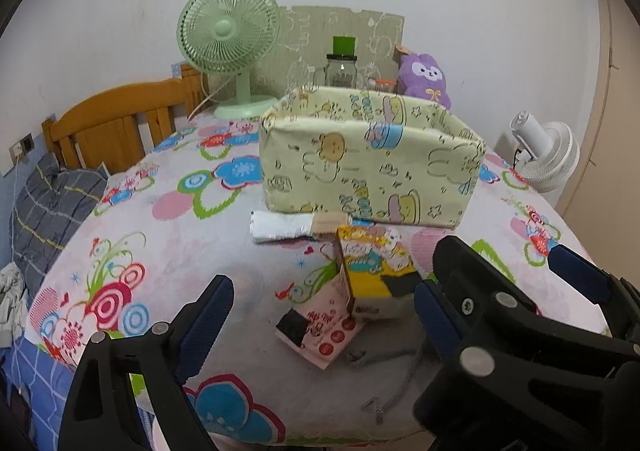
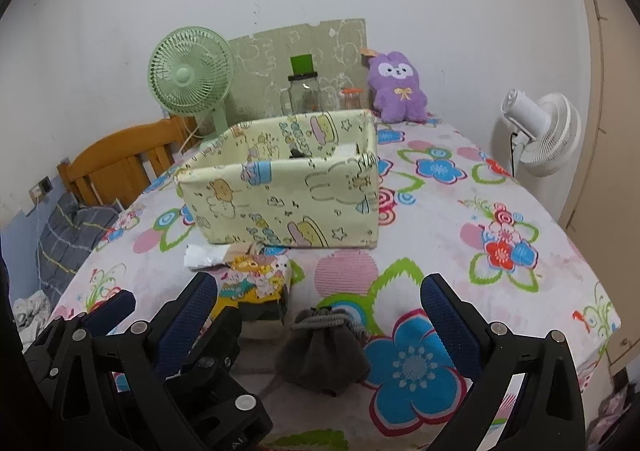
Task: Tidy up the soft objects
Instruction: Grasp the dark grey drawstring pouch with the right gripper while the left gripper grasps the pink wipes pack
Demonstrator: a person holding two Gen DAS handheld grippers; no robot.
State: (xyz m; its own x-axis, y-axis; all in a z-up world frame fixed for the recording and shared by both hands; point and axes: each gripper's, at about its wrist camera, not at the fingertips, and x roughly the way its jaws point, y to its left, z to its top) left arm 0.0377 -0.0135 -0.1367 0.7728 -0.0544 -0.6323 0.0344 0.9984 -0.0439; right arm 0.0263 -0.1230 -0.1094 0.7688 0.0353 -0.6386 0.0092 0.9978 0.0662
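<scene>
Both grippers hover low over the floral sheet [image 2: 440, 219], jaws spread wide, nothing between the pads.

Left gripper [image 1: 324, 315]: in the left wrist view its fingers frame the lower centre of the frame. Between them lies a pink pack [image 1: 320, 331], flat, long axis running from lower left to upper right, a black patch at its near left corner. Touching its far end stands a yellow cartoon-print pouch [image 1: 372, 263], upright, slightly tilted, long axis vertical. Beyond it a silver-wrapped roll [image 1: 284, 229] lies on its side, long axis left to right, tan end pointing right, just in front of the box [image 1: 360, 171].

Right gripper [image 2: 320, 315]: in the right wrist view its fingers sit at lower centre and lower right. Between them lies a grey drawstring bag [image 2: 320, 355], slumped on the sheet, cinched neck pointing away toward the box, cord trailing off to the lower left. The left gripper's fingers crowd the lower left of this frame, just beside the pouch [image 2: 256, 283]. Whether they touch it I cannot tell.

The box [image 2: 288, 195], pale yellow with cartoon print, sits mid-frame, open top up, long axis roughly left to right. Something small and dark shows inside it; I cannot tell what.

Background, upper frame: green fan [image 2: 192, 79] at left, jar [image 2: 306, 93] at centre, purple plush [image 2: 398, 89] upright against the wall at right, white fan [image 2: 540, 131] at far right.
</scene>
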